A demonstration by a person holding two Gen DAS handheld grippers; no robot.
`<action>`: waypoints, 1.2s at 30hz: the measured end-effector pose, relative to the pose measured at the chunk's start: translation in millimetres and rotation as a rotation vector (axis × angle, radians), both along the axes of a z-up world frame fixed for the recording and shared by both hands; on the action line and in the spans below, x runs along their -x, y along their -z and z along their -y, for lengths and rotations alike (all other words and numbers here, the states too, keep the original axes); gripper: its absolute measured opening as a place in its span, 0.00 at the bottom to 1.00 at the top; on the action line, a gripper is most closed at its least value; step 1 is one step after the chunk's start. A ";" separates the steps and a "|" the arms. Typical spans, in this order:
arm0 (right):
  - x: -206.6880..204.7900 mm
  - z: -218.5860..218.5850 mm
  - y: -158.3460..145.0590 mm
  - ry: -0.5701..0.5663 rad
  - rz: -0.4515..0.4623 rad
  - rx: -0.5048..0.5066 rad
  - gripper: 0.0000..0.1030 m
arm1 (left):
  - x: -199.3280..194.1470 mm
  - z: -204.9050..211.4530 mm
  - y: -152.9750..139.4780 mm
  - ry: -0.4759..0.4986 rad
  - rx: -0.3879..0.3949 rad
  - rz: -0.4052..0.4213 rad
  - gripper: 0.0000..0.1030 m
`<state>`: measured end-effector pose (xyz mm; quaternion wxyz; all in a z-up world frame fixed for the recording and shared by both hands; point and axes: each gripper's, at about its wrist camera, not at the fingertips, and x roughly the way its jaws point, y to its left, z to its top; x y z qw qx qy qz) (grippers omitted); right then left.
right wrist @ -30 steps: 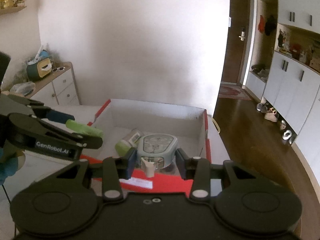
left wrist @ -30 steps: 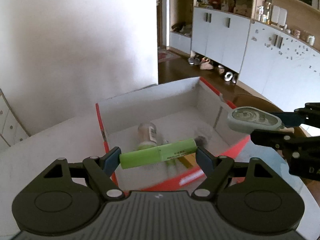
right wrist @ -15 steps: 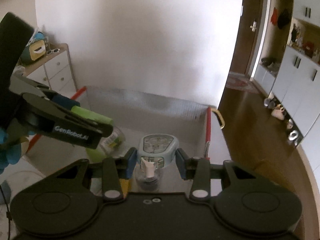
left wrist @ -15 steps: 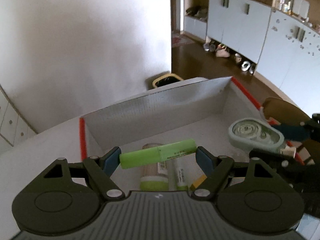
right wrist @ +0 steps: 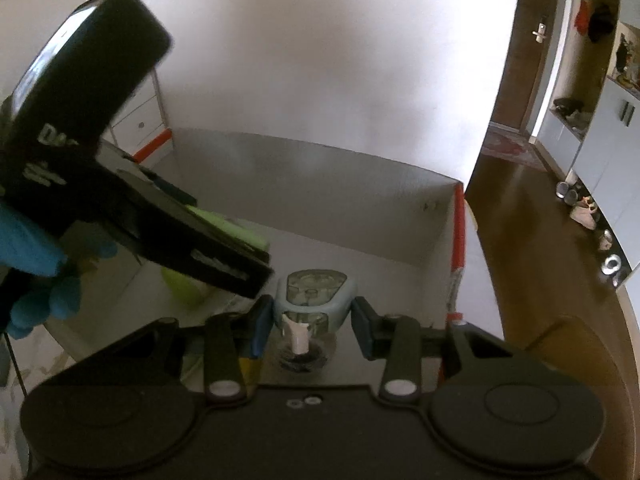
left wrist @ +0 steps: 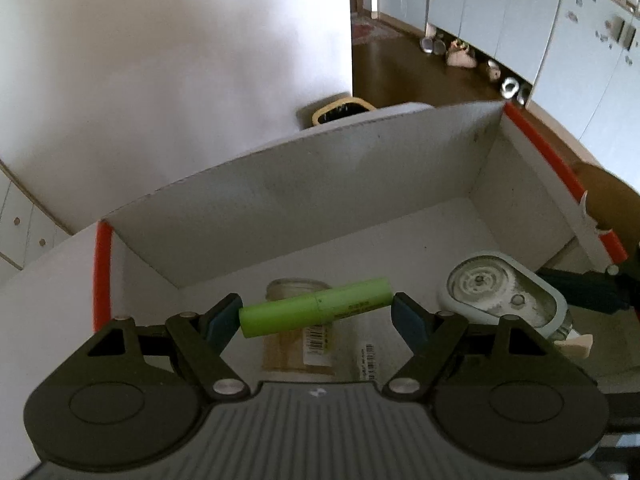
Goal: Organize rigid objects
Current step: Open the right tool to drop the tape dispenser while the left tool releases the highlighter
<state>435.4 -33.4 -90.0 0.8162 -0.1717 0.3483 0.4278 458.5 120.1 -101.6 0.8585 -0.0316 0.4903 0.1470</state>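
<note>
Left wrist view: left gripper (left wrist: 316,314) clamps green tube (left wrist: 316,312) endwise over white box (left wrist: 304,184), jar w/ label at 6 o'clock beneath. Right gripper (right wrist: 307,312) pinches correction tape (right wrist: 316,294) at box's 3 o'clock side.

This is someone's home, an entry hall opening onto a living space. A dark wooden floor (left wrist: 404,76) runs past pale blue-grey cupboards (left wrist: 480,12), with shoes (left wrist: 460,54) lined up along their foot. A brown door (right wrist: 532,52) with a lever handle stands at the hall's end, clothes (right wrist: 596,16) hanging in an open niche beside it. A white drawer chest (right wrist: 136,120) sits against the plain white wall (left wrist: 180,60), and a small rug (right wrist: 516,146) lies by the door.
</note>
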 end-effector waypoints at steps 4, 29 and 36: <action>1.4 -2.8 4.1 -0.014 -0.024 0.016 0.40 | -5.0 3.4 6.2 0.002 -0.019 -0.030 0.79; 16.1 14.7 -9.7 -0.003 -0.029 0.006 0.57 | 11.6 14.5 -5.1 0.030 -0.006 0.001 0.79; 31.0 22.5 -31.0 0.025 -0.013 -0.024 0.65 | 36.1 20.3 -29.4 0.041 -0.005 0.082 0.79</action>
